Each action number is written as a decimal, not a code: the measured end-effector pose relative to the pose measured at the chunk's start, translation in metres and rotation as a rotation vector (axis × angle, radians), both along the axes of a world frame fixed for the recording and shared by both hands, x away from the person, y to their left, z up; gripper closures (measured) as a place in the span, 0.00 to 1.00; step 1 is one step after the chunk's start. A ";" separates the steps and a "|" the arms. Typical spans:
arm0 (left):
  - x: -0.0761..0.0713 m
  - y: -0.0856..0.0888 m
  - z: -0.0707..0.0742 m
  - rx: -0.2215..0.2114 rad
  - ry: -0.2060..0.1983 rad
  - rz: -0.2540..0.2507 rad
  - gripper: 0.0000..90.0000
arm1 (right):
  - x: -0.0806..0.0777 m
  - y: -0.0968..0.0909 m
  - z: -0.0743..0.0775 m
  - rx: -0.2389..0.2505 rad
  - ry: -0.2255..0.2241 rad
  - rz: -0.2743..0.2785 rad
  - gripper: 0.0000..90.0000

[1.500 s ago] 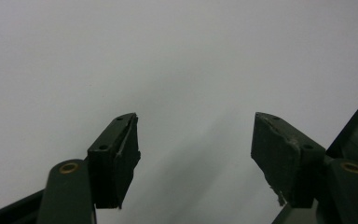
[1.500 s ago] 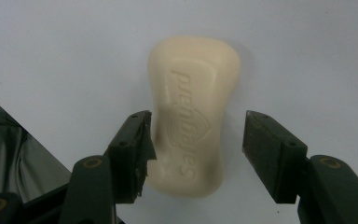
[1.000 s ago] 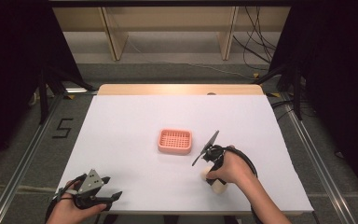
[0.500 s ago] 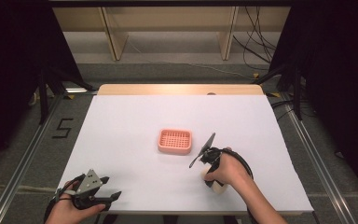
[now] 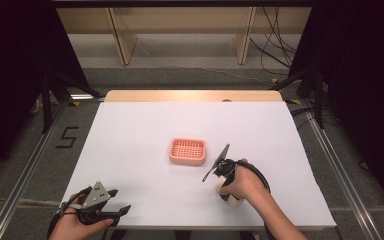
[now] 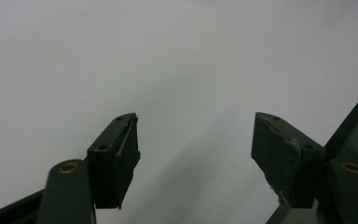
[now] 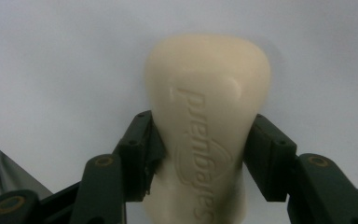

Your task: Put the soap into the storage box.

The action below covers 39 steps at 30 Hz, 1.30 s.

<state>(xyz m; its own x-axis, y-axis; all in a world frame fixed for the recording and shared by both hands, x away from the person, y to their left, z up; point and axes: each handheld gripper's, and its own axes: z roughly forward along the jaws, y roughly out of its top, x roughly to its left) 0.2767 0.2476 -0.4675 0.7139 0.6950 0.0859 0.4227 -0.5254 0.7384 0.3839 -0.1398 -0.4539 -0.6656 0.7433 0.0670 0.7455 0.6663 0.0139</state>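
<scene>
While spread apart at left, right hand-held gripper (image 7: pixel 203 154) around cream soap bar (image 7: pixel 207 116) (embossed).

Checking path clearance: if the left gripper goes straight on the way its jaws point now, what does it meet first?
Probably nothing but the white table. The left gripper is open with nothing between its jaws, and bare tabletop lies ahead. In the high view it points right along the near edge, away from the pink tray. Depth is unclear.

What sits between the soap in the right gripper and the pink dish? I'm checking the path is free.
Nothing: in the high view, only bare white table separates the soap bar, held by the right gripper, from the pink dish.
</scene>
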 end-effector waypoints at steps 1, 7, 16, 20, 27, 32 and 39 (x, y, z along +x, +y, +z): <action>0.000 0.000 0.000 -0.007 0.001 0.007 0.35 | -0.001 0.001 0.000 -0.008 -0.005 0.001 0.56; 0.000 -0.001 -0.001 -0.007 -0.001 0.008 0.35 | -0.003 0.003 0.001 -0.023 -0.009 0.023 0.56; 0.000 0.000 -0.001 0.001 -0.004 -0.003 0.35 | -0.008 0.005 0.002 -0.014 -0.062 0.082 0.56; 0.000 0.000 -0.001 0.001 -0.005 0.000 0.35 | -0.010 0.005 0.006 -0.006 -0.066 0.087 0.56; 0.000 0.000 -0.002 -0.001 -0.019 0.018 0.35 | -0.011 0.000 0.017 0.016 -0.107 0.086 0.56; -0.002 -0.001 -0.003 -0.021 0.016 0.044 0.35 | -0.009 -0.003 0.021 0.021 -0.128 0.126 0.56; -0.001 -0.001 -0.002 -0.013 0.006 0.009 0.35 | -0.002 -0.006 0.030 0.001 -0.146 0.186 0.56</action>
